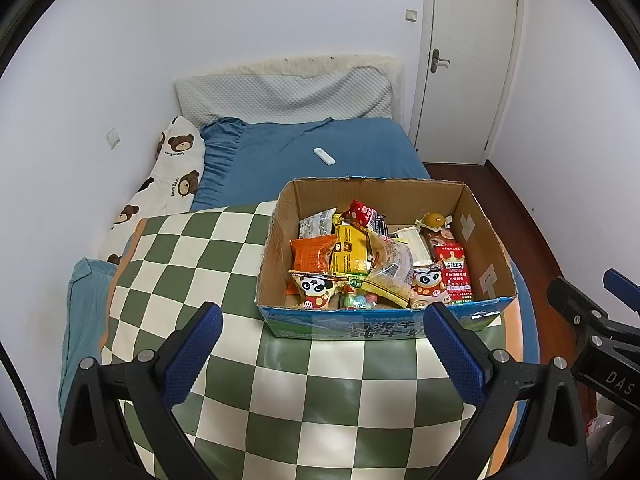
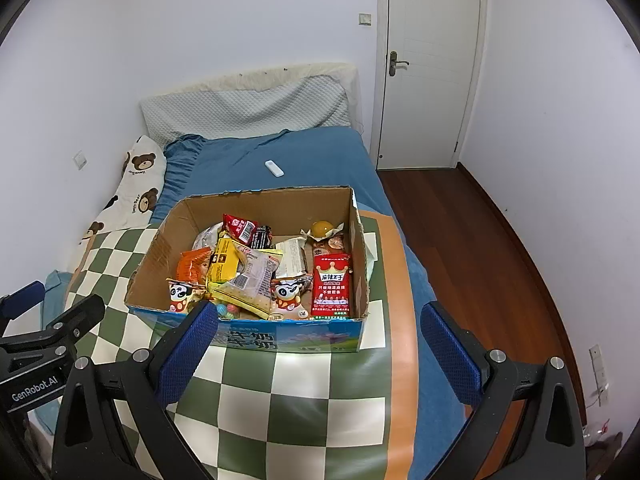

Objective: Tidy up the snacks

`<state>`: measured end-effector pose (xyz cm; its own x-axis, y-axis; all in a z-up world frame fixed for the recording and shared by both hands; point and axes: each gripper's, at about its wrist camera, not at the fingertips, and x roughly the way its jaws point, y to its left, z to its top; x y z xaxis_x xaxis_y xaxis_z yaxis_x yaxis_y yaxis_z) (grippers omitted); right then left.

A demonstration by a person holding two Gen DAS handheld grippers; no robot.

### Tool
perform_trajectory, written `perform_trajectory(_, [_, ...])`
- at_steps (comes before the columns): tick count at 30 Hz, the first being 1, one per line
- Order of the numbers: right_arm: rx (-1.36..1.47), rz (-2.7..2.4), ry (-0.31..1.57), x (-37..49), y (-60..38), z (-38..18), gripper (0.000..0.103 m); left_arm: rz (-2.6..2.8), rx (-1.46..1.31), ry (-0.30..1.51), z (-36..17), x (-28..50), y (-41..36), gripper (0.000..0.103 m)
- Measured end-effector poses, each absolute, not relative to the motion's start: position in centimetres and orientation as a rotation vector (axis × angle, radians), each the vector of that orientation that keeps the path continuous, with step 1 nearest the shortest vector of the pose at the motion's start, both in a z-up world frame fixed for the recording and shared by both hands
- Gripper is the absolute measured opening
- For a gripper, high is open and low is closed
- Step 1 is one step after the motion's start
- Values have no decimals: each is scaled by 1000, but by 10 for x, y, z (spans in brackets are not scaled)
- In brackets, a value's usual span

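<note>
An open cardboard box (image 1: 486, 248) (image 2: 160, 248) stands on a green-and-cream checkered mat (image 1: 192, 256) (image 2: 304, 408) on the bed. Inside lie several snack packs: a red crown packet (image 1: 454, 272) (image 2: 332, 284), a yellow packet (image 1: 352, 250) (image 2: 226, 262), an orange packet (image 1: 310, 254) (image 2: 192, 266), two panda packs (image 1: 316, 290) (image 2: 286, 296) and a round yellow jelly cup (image 1: 434, 219) (image 2: 323, 227). My left gripper (image 1: 322, 344) hovers open just in front of the box, holding nothing. My right gripper (image 2: 320, 344) is also open and empty, near the box's front right.
A white remote (image 1: 325, 156) (image 2: 274, 168) lies on the blue bedsheet (image 1: 280, 160) behind the box. A bear-print pillow (image 1: 172, 176) sits at the left by the wall. A white door (image 2: 428, 64) and wooden floor (image 2: 480, 248) are at the right.
</note>
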<state>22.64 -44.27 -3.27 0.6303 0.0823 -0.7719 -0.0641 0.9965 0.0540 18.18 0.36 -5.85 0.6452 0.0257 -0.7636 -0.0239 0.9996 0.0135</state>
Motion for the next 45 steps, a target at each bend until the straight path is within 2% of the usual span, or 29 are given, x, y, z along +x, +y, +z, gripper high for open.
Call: perform_trajectory(45, [41, 114, 876, 226, -443, -28, 103, 24, 4, 858, -54, 181, 3, 103])
